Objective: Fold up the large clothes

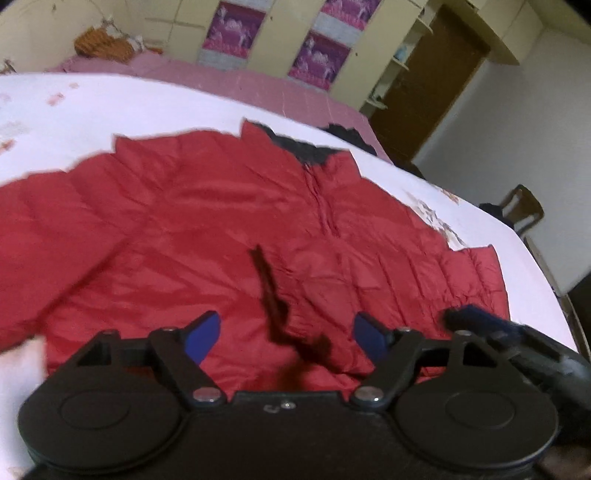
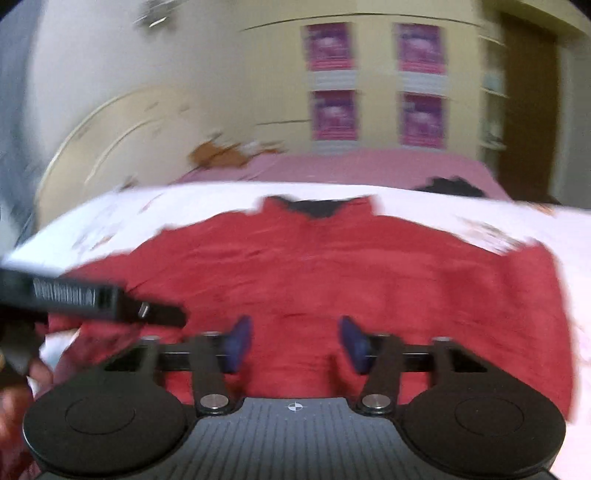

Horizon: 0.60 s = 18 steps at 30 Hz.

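Nearest in the left wrist view, the left gripper [image 1: 286, 332] stands wide apart over the near hem of the red jacket [image 1: 221, 229], with nothing between its blue pads. In the right wrist view the right gripper [image 2: 297, 343] is parted about halfway above the same hem, and also empty. The jacket lies spread flat, front up, on the white bedsheet [image 1: 92, 110], its hem toward the near edge of the bed and its dark collar [image 1: 303, 151] toward the far edge. It looks puffy, light and slick, so a shallow pinch would probably slide off; taking a good bite of the quilted hem, or a sleeve at its cuff, seems safer. Beyond the sheet a pink blanket [image 1: 258, 85] covers the far side of the bed, then cream wardrobes [image 1: 177, 22].
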Tool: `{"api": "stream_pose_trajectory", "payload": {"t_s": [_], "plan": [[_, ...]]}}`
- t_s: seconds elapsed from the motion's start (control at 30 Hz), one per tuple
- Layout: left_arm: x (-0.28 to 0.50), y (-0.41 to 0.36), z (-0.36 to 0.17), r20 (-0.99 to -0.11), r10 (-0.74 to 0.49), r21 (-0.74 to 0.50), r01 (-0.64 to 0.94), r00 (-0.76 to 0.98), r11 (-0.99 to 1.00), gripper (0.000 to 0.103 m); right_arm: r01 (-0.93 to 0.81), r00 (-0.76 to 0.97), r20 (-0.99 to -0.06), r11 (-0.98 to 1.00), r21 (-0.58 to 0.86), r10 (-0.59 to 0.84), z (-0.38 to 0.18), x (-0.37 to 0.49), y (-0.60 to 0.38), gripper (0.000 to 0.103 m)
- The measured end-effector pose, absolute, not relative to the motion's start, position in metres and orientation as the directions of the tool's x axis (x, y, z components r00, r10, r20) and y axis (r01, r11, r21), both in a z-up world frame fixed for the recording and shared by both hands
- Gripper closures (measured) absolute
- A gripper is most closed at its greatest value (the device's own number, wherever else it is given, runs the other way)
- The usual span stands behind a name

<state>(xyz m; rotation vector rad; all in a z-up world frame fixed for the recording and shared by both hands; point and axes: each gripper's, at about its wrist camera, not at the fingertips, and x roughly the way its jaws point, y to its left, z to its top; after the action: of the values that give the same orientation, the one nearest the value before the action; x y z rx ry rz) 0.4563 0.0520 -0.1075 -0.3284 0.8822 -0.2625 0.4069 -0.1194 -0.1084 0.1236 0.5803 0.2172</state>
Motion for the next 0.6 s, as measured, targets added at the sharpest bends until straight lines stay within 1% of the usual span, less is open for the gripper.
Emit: {"api": "stream_pose_trajectory", "payload": {"t_s": [0.07, 0.1, 0.13, 0.2, 0.23, 0.27, 0.3, 0.4, 0.5, 0.6], "plan": [[0.467, 0.042, -0.117, -0.719, -0.376, -0.404, 0.088, 0.584, 0.91, 0.036, -0.075, 0.83, -0.527, 0.974, 0.214, 0.18, -0.107, 0.404, -0.147, 0.071], [0.471, 0.038, -0.121, -0.722, -0.384, -0.41, 0.091, 0.576, 0.907, 0.044, -0.027, 0.835, -0.529, 0.973, 0.231, 0.149, -0.107, 0.402, -0.161, 0.071], [0.475, 0.033, -0.124, -0.72, -0.387, -0.407, 0.101, 0.575, 0.908, 0.061, 0.015, 0.84, -0.529, 0.968, 0.251, 0.124, -0.106, 0.399, -0.174, 0.071], [0.481, 0.025, -0.13, -0.727, -0.376, -0.375, 0.128, 0.574, 0.918, 0.086, 0.091, 0.846, -0.529, 0.956, 0.28, 0.074, -0.104, 0.394, -0.196, 0.072], [0.483, 0.026, -0.129, -0.715, -0.373, -0.372, 0.13, 0.591, 0.919, 0.087, 0.127, 0.845, -0.532, 0.947, 0.295, 0.052, -0.104, 0.391, -0.207, 0.075], [0.481, 0.029, -0.124, -0.694, -0.363, -0.371, 0.123, 0.622, 0.921, 0.087, 0.157, 0.843, -0.537, 0.938, 0.309, 0.036, -0.102, 0.387, -0.218, 0.082], [0.479, 0.033, -0.118, -0.672, -0.352, -0.363, 0.125, 0.652, 0.924, 0.087, 0.182, 0.84, -0.541, 0.93, 0.32, 0.021, -0.1, 0.383, -0.228, 0.083], [0.467, 0.052, -0.091, -0.607, -0.261, -0.288, 0.099, 0.751, 0.953, 0.087, 0.239, 0.842, -0.539, 0.906, 0.35, -0.014, -0.098, 0.376, -0.253, 0.083], [0.464, 0.08, -0.087, -0.614, -0.188, -0.247, 0.04, 0.766, 0.968, 0.087, 0.259, 0.834, -0.552, 0.895, 0.362, -0.018, -0.101, 0.376, -0.263, 0.083], [0.463, 0.1, -0.099, -0.649, -0.156, -0.26, -0.024, 0.745, 0.965, 0.087, 0.26, 0.825, -0.565, 0.894, 0.364, -0.01, -0.103, 0.375, -0.265, 0.084]]}}
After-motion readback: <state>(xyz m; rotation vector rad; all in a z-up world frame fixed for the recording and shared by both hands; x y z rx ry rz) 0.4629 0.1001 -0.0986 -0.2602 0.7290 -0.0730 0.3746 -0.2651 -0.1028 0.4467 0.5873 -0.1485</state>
